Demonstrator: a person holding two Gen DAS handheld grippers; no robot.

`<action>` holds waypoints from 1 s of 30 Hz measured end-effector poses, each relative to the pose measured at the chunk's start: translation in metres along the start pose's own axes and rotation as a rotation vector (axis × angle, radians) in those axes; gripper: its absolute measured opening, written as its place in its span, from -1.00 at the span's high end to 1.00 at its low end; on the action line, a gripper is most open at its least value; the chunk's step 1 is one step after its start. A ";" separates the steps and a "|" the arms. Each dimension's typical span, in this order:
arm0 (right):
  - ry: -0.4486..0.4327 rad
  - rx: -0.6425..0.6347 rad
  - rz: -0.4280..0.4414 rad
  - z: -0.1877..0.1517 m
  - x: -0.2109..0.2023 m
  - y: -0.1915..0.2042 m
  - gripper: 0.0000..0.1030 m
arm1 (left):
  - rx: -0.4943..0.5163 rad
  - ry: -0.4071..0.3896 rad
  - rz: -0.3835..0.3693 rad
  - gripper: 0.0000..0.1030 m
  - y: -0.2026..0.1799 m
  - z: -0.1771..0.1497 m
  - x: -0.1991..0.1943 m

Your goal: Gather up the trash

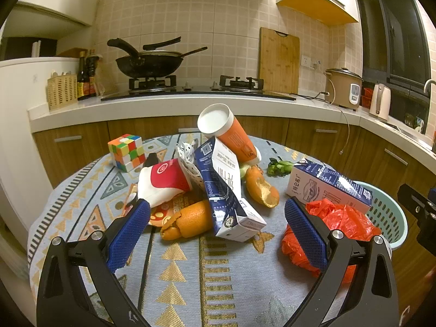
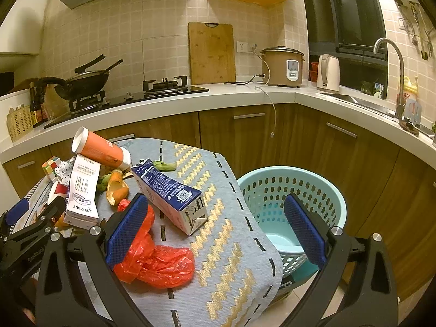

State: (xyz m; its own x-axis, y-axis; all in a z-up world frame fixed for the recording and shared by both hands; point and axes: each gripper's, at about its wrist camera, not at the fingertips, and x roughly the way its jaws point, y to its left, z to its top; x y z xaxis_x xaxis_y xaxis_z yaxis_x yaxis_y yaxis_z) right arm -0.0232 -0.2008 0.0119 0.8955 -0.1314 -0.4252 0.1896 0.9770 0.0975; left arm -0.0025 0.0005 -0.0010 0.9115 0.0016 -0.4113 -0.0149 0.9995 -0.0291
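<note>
A trash pile lies on the cloth-covered table (image 1: 207, 272): a tilted blue-and-white milk carton (image 1: 226, 190), an orange cup (image 1: 231, 136) leaning on it, a red-and-white cup (image 1: 163, 182), orange peels (image 1: 190, 220), a second carton (image 1: 327, 188) and a crumpled red plastic bag (image 1: 340, 226). My left gripper (image 1: 218, 229) is open and empty, just before the tilted carton. My right gripper (image 2: 216, 231) is open and empty, over the table's right edge, with the red bag (image 2: 160, 261) by its left finger and the second carton (image 2: 169, 190) ahead. A light blue basket (image 2: 299, 190) stands beside the table.
A Rubik's cube (image 1: 126, 155) sits at the table's far left and green vegetable scraps (image 1: 278, 167) at the back. Behind is a kitchen counter (image 1: 163, 106) with a wok on the stove (image 1: 147, 65), a rice cooker (image 2: 283, 66) and a kettle (image 2: 328, 73).
</note>
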 end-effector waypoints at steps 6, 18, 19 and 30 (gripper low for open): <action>-0.002 -0.021 -0.021 0.002 0.001 -0.001 -0.76 | -0.043 0.022 -0.052 -0.86 0.013 -0.001 -0.002; 0.074 -0.037 0.065 0.010 0.036 -0.012 -0.76 | -0.100 0.197 -0.106 -0.85 0.109 0.020 0.012; 0.080 -0.052 0.076 0.010 0.039 -0.010 -0.76 | -0.101 0.223 -0.104 -0.85 0.115 0.020 0.019; 0.109 -0.119 0.177 0.014 0.057 -0.002 -0.26 | 0.006 0.345 -0.170 -0.73 0.095 0.022 0.052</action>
State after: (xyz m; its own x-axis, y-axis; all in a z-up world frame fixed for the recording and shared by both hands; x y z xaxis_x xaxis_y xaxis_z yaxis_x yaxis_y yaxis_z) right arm 0.0329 -0.2129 0.0005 0.8604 0.0561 -0.5065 -0.0210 0.9970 0.0748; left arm 0.0525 0.0961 -0.0051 0.7086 -0.1739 -0.6839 0.1279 0.9848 -0.1179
